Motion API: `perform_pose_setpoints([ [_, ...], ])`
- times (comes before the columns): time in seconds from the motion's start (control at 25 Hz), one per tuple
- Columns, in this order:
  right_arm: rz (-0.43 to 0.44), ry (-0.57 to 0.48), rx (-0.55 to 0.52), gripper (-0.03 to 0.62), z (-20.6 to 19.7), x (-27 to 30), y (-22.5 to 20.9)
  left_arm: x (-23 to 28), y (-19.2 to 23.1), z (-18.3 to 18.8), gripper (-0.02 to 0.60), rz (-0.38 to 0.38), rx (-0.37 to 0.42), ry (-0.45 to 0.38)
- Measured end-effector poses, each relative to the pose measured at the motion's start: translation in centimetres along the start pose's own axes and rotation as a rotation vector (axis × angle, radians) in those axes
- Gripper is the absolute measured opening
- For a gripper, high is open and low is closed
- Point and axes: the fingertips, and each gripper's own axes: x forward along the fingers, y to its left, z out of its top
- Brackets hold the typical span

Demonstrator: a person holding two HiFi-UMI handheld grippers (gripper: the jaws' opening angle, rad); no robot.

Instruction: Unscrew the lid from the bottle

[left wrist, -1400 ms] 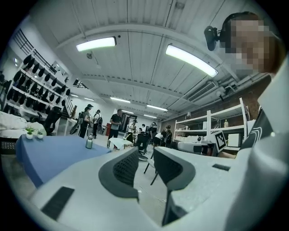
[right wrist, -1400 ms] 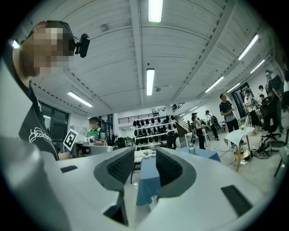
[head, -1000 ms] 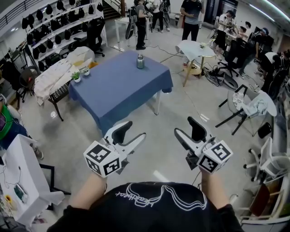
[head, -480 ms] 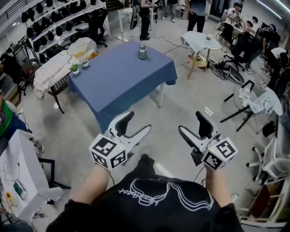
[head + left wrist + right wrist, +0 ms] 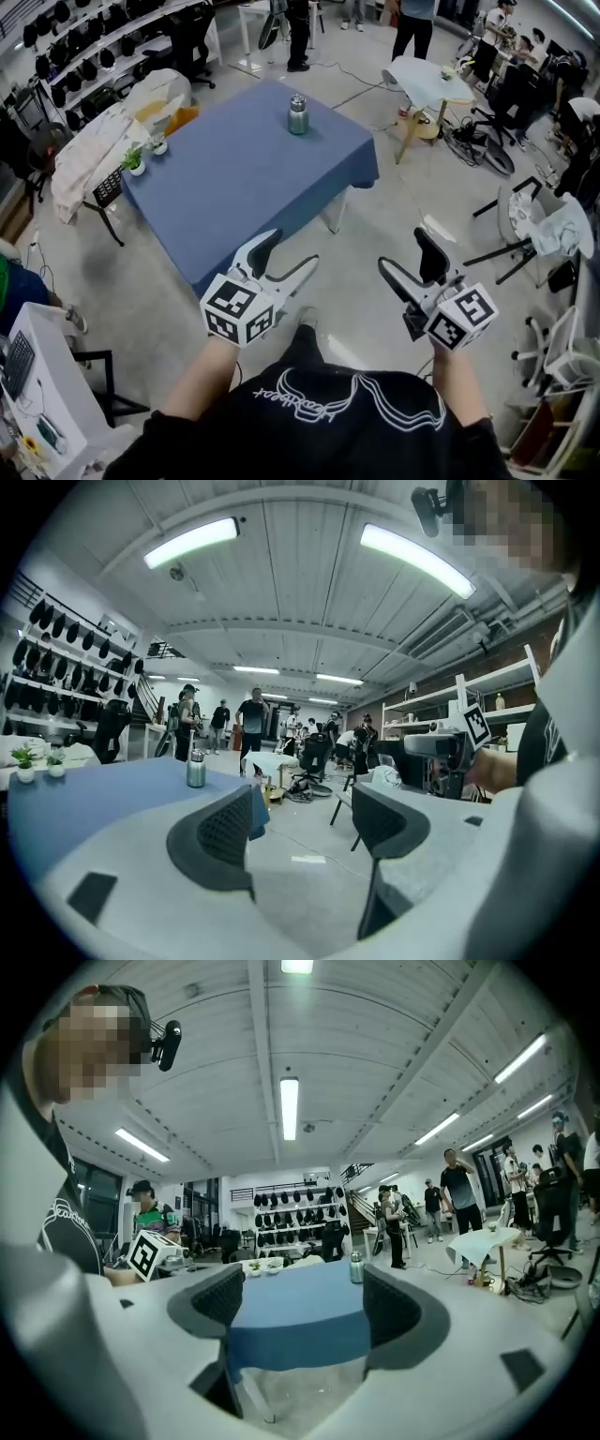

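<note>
A metal bottle (image 5: 298, 114) with its lid on stands upright near the far edge of a blue-clothed table (image 5: 244, 183). Both grippers hang over the floor short of the table's near corner, well away from the bottle. My left gripper (image 5: 292, 251) is open and its jaws have just been opening, with nothing between them. The same holds for my right gripper (image 5: 404, 250), open and empty. In the left gripper view the bottle (image 5: 196, 769) shows left of the left gripper (image 5: 302, 822). In the right gripper view the bottle (image 5: 356, 1267) stands beyond the right gripper (image 5: 305, 1299).
Two small potted plants (image 5: 141, 159) sit at the table's left edge. A cloth-covered table (image 5: 103, 141) stands to the left, a round white table (image 5: 427, 80) at the back right, and chairs (image 5: 534, 220) to the right. Several people stand at the far end.
Both grippers have moved forward to the blue table's near corner, and their jaws stand wider apart. The table and bottle look nearer in the head view.
</note>
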Motion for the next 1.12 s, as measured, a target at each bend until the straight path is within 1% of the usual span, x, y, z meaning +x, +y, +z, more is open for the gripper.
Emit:
perform_pose_setpoints([
  [0.16, -0.003, 0.024, 0.027, 0.396, 0.7, 8.2, -4.8, 5.7, 8.3, 0.3, 0.319, 0.024, -0.001, 0.053],
  [0.28, -0.012, 0.060, 0.038, 0.396, 0.7, 13.4, -8.1, 9.4, 14.3, 0.2, 0.321, 0.075, -0.007, 0.091],
  [0.36, -0.019, 0.072, 0.045, 0.396, 0.6, 16.2, -10.3, 11.9, 17.8, 0.2, 0.319, 0.103, -0.010, 0.100],
  [0.48, -0.035, 0.084, 0.054, 0.396, 0.3, 19.2, -12.9, 15.7, 22.1, 0.0, 0.319, 0.118, -0.005, 0.123],
  [0.6, -0.044, 0.091, 0.062, 0.396, 0.1, 21.7, -14.6, 18.9, 25.3, -0.3, 0.319, 0.117, 0.018, 0.149],
  [0.76, -0.034, 0.092, 0.051, 0.396, 0.0, 24.3, -16.1, 22.4, 28.4, -0.8, 0.319, 0.124, 0.033, 0.159],
  [0.92, -0.004, 0.097, 0.042, 0.396, 0.0, 26.3, -18.3, 26.0, 31.3, -1.1, 0.321, 0.160, 0.047, 0.183],
  [1.08, 0.046, 0.105, 0.043, 0.396, -0.2, 28.8, -20.8, 29.3, 33.1, -2.1, 0.321, 0.166, 0.059, 0.190],
  [1.12, 0.060, 0.108, 0.039, 0.396, -0.2, 29.6, -21.5, 30.2, 33.6, -2.4, 0.331, 0.167, 0.059, 0.191],
])
